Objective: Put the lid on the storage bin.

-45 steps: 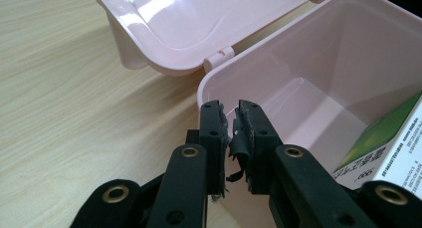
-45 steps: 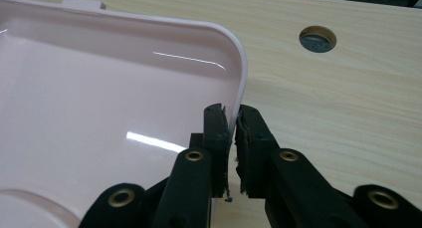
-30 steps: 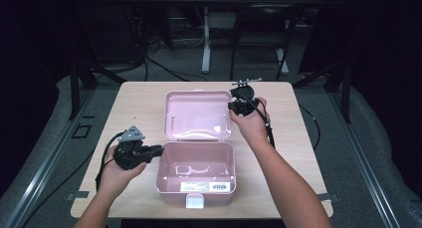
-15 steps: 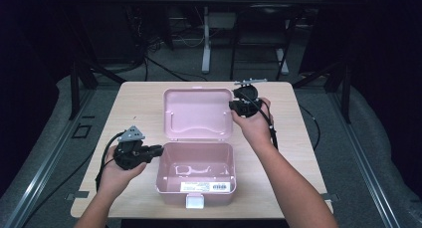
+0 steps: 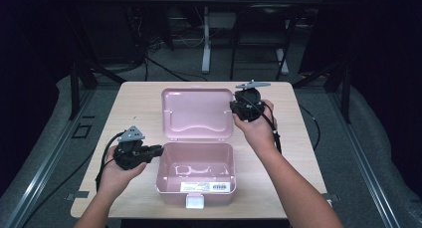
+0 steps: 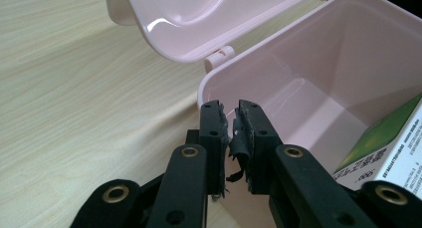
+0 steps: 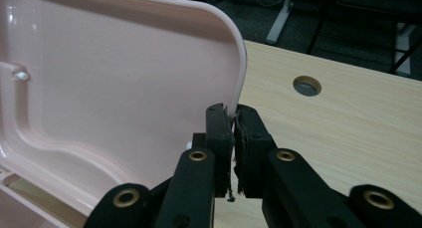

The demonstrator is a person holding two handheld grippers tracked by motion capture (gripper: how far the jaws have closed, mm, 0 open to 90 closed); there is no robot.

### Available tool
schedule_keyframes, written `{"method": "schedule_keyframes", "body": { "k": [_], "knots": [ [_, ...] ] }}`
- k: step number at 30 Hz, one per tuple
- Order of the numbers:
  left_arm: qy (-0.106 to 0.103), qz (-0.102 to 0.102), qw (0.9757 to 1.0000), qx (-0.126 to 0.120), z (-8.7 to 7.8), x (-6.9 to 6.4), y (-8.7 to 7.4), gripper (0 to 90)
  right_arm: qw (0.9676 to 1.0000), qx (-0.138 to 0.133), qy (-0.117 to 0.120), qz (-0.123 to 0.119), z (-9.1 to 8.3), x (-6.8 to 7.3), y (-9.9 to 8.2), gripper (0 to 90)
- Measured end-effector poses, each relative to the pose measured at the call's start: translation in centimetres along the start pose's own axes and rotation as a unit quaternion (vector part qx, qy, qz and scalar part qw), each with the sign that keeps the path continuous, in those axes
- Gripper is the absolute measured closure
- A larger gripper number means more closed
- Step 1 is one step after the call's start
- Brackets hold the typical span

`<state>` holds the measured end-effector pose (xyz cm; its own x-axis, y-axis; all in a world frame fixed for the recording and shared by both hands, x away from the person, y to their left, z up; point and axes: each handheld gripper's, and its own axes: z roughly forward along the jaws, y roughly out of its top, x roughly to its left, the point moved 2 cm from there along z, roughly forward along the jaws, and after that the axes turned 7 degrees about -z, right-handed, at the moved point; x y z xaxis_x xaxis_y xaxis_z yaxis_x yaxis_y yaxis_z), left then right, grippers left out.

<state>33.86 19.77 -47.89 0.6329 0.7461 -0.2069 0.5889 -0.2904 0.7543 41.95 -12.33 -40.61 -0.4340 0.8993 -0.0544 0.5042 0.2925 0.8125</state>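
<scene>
Where the wooden bench (image 5: 134, 113) meets the camera's view from above, a pink plastic box (image 5: 196, 173) at centre, lid (image 5: 197, 113) swung open toward 12 o'clock. Left tongs (image 5: 158, 150) at 9 o'clock of the box, pinched shut on its left wall (image 6: 211, 91). Right tongs (image 5: 233, 107) at 3 o'clock of the lid, clamped on its right edge (image 7: 241, 63). White-and-green label (image 6: 393, 151) on the box front.
</scene>
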Motion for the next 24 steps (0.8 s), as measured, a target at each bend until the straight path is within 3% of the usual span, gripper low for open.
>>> {"method": "schedule_keyframes", "body": {
  "k": [24],
  "knots": [
    [0.003, 0.0, 1.0, 0.001, 0.0, -0.1, 0.0, 81.6, 0.998, -0.06, 0.005, -0.021, -3.2, 0.9, -1.7, 86.2]
  ]
}}
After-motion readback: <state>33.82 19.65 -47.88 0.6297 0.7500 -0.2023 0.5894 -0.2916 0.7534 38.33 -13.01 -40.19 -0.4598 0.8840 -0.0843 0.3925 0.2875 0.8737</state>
